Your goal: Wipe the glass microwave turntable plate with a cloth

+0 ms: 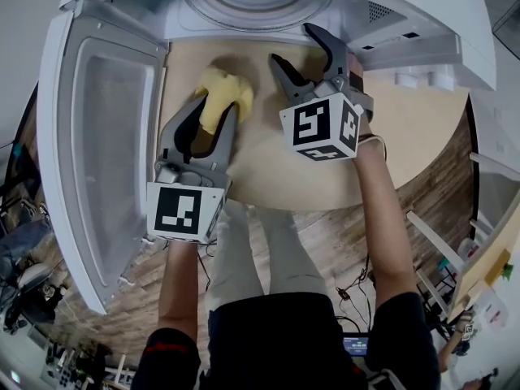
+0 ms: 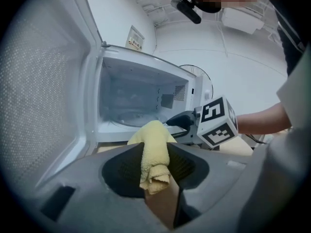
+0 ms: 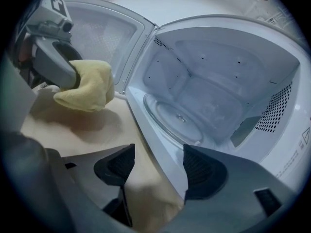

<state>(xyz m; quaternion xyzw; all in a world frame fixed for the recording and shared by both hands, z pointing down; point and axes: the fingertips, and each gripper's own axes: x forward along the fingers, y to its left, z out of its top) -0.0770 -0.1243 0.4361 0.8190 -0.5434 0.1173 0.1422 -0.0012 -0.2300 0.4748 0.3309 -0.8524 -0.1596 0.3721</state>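
The glass turntable plate [image 3: 177, 120] lies inside the open white microwave [image 1: 268, 10]; in the left gripper view the plate [image 2: 127, 118] shows faintly on the oven floor. My left gripper [image 1: 218, 110] is shut on a folded yellow cloth [image 1: 221, 93], held over the table in front of the oven mouth; the cloth [image 2: 153, 154] hangs between the jaws, and the cloth [image 3: 87, 85] also shows from the right. My right gripper [image 1: 302, 51] is open and empty, just before the oven opening, with its fingertips [image 3: 116, 165] apart.
The microwave door [image 1: 101, 145] swings open to the left, close beside my left gripper. The oven stands on a round light wooden table [image 1: 406, 128]. Wooden floor and cables lie below.
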